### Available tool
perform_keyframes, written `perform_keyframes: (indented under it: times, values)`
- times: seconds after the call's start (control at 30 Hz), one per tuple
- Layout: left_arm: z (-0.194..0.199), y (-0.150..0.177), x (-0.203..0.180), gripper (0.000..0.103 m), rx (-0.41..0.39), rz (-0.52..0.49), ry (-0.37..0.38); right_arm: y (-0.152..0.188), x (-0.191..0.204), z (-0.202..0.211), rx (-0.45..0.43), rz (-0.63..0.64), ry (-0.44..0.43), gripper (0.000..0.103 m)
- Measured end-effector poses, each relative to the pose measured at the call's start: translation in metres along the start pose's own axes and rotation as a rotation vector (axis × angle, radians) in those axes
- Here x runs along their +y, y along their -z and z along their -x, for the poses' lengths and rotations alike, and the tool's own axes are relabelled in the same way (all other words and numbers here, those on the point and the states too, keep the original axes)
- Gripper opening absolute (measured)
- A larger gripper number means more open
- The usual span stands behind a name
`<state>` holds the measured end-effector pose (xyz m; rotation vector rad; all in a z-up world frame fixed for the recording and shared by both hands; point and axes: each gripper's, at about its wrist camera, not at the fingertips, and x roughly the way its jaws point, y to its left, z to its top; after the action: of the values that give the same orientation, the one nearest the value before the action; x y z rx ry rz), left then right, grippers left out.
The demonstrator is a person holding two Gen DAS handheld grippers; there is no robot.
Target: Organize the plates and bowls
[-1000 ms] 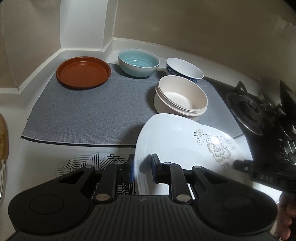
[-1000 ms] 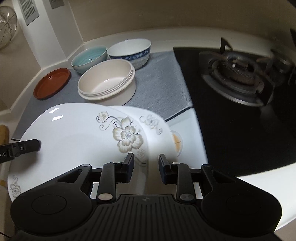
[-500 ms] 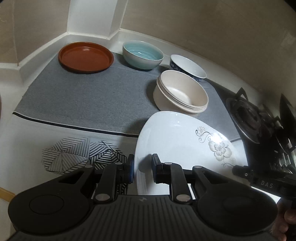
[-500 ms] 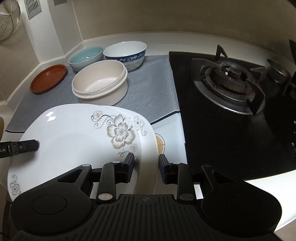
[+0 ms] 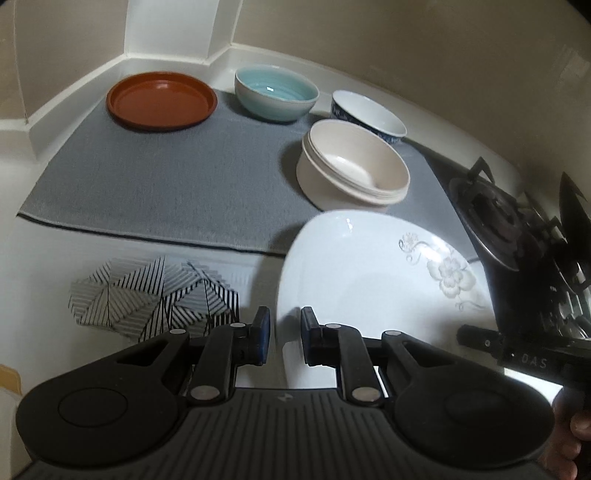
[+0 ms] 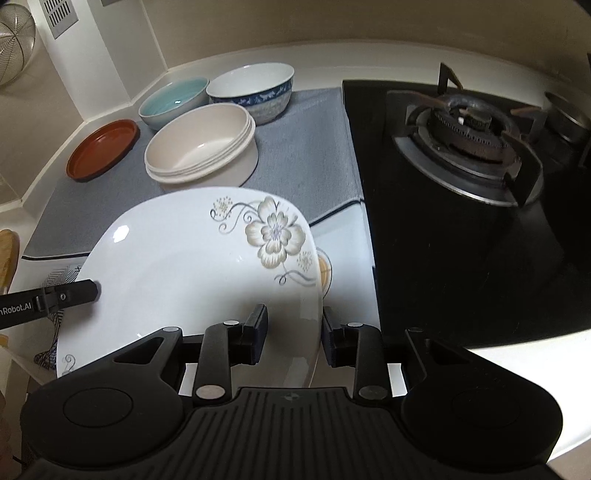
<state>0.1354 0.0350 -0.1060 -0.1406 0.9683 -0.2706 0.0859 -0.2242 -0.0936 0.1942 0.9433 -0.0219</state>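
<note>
A white square plate with a flower print (image 5: pixel 369 273) (image 6: pixel 192 266) is held tilted above the counter. My left gripper (image 5: pixel 283 334) is shut on its left rim. My right gripper (image 6: pixel 293 334) straddles its right rim with the jaws apart. Under it shows the edge of another plate with an orange mark (image 6: pixel 324 273). On the grey mat (image 5: pixel 155 184) stand a brown plate (image 5: pixel 161 100) (image 6: pixel 103 147), a light blue bowl (image 5: pixel 276 92) (image 6: pixel 173 99), a blue-patterned white bowl (image 5: pixel 369 116) (image 6: pixel 251 90) and a stack of cream bowls (image 5: pixel 352 166) (image 6: pixel 201 144).
A black gas hob (image 6: pixel 465 166) (image 5: pixel 517 229) lies to the right of the mat. A striped black-and-white trivet (image 5: pixel 151 291) lies on the white counter at the front left. The wall corner (image 5: pixel 177 29) closes the back. A wire strainer (image 6: pixel 14 44) hangs on the left.
The flowered plate has moved over the lower plate and now covers nearly all of it. My right gripper's jaws have opened wider around its rim.
</note>
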Motion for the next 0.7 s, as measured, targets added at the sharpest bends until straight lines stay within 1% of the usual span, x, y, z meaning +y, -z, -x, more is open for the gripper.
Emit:
perform_keyframes:
  times: [0.1,0.17,0.3,0.43,0.53,0.6,0.7]
  values:
    - [0.001,0.002,-0.002,0.018,0.008,-0.011,0.001,0.003,0.001,0.000,0.000,0.004,-0.001,0.033]
    - [0.001,0.001,0.000,0.018,0.011,0.000,-0.001,0.004,0.002,0.000,-0.005,0.009,0.006,0.033]
    - [0.003,-0.001,0.007,0.019,0.009,0.012,-0.025,-0.001,0.005,-0.006,-0.007,-0.002,-0.005,0.033]
    - [0.005,-0.005,0.018,0.019,0.010,0.019,-0.038,-0.006,0.016,-0.012,-0.004,0.024,-0.022,0.032]
    - [0.006,-0.008,0.024,0.019,0.017,0.010,-0.032,-0.006,0.023,-0.014,-0.004,0.050,-0.029,0.033]
    - [0.010,-0.011,0.025,0.019,0.004,-0.001,-0.032,-0.006,0.023,-0.014,-0.003,0.055,-0.033,0.036]
    - [0.021,-0.019,0.033,0.020,-0.024,0.001,-0.015,-0.005,0.021,-0.013,0.003,0.032,-0.036,0.036]
